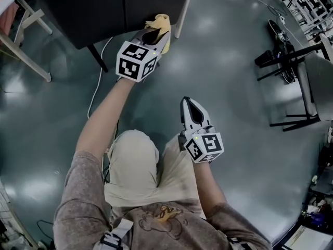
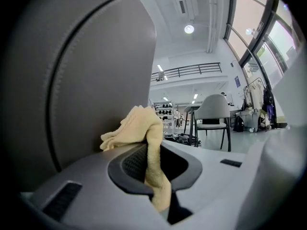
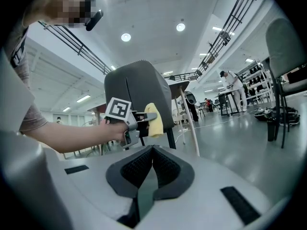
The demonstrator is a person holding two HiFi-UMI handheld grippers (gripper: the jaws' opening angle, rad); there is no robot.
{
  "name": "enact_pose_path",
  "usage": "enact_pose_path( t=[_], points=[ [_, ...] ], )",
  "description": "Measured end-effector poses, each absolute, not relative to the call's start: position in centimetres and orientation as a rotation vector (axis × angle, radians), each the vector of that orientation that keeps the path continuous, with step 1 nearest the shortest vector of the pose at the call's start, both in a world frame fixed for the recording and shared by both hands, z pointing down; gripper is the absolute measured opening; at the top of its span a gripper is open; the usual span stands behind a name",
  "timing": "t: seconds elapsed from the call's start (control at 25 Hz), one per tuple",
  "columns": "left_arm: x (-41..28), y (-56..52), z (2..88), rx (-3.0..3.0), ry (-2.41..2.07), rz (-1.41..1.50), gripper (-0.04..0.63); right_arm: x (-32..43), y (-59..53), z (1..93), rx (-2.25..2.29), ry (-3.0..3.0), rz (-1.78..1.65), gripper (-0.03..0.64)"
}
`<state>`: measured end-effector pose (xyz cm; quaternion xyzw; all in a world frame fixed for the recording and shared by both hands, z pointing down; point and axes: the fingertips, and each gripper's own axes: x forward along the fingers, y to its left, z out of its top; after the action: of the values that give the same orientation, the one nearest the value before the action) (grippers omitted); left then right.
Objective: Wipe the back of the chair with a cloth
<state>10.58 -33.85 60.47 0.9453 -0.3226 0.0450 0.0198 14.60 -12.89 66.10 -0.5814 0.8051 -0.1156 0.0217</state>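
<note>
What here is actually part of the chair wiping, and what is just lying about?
In the job: yellow cloth, pinched in the left tool; dark chair back beside it.
Just about: right tool, shut and empty; white cable on the floor; grey chair at right.

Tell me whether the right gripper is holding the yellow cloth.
No, the right gripper has its jaws closed on nothing; the soft yellow cloth is pinched in the left gripper.
</note>
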Motion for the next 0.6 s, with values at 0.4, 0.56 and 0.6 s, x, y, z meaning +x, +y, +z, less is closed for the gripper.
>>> enact_pose_path(
  t=[0.4, 0.56, 0.6],
  points=[
    [-2.6, -29.1, 61.0, 2.836, -1.267, 0.139, 0.052, 15.3, -13.8, 66.4, -1.780, 2.512, -0.363, 0.025],
    [-6.6, -27.1, 60.7, 2.796, -1.364, 0.131, 0.052, 15.1, -14.0, 66.3, -1.768, 2.520, -0.361, 0.025],
    [-7.1, -26.8, 60.5, 2.787, -1.373, 0.118, 0.052, 14.9, -14.2, 66.3, -1.765, 2.522, -0.360, 0.025]
  ],
)
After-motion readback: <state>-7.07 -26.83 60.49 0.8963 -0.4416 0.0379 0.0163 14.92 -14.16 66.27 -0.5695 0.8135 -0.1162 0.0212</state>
